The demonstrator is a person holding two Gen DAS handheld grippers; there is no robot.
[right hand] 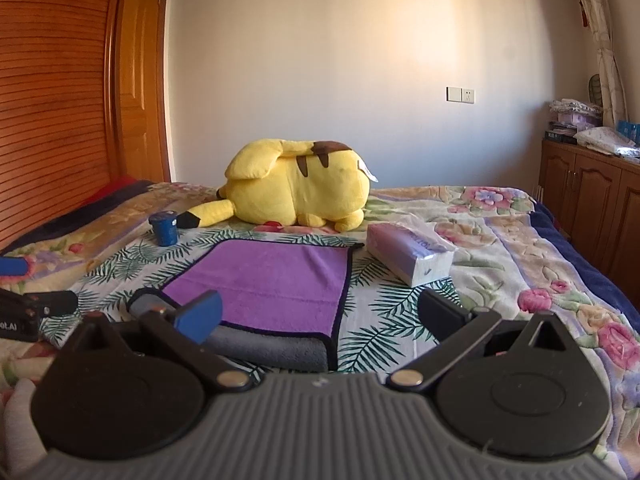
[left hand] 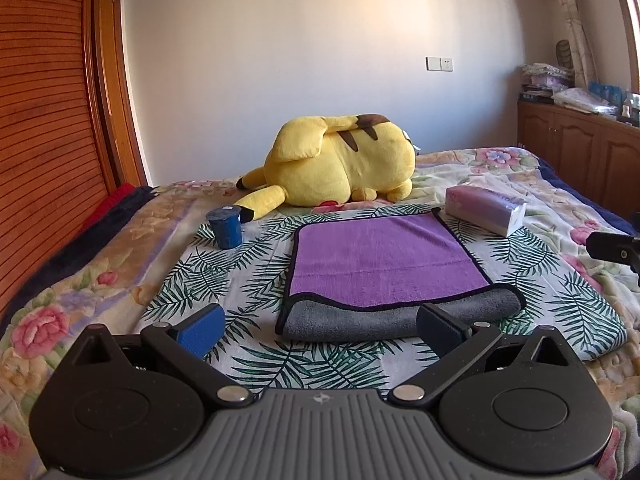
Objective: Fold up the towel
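A purple towel (left hand: 380, 256) with a grey underside and dark trim lies on a palm-leaf cloth (left hand: 200, 280) on the bed. Its near edge is folded over, showing a grey band. My left gripper (left hand: 320, 332) is open and empty, just short of the towel's near edge. In the right wrist view the towel (right hand: 272, 280) lies ahead and to the left. My right gripper (right hand: 320, 320) is open and empty, with its left fingertip (right hand: 200, 316) over the towel's near grey edge. Part of the left gripper shows at that view's left edge.
A yellow plush toy (left hand: 340, 160) lies behind the towel. A blue cup (left hand: 226, 226) stands at the towel's left, a tissue pack (left hand: 486, 210) at its right. A wooden wardrobe (left hand: 48, 120) is on the left, a low cabinet (left hand: 580, 148) on the right.
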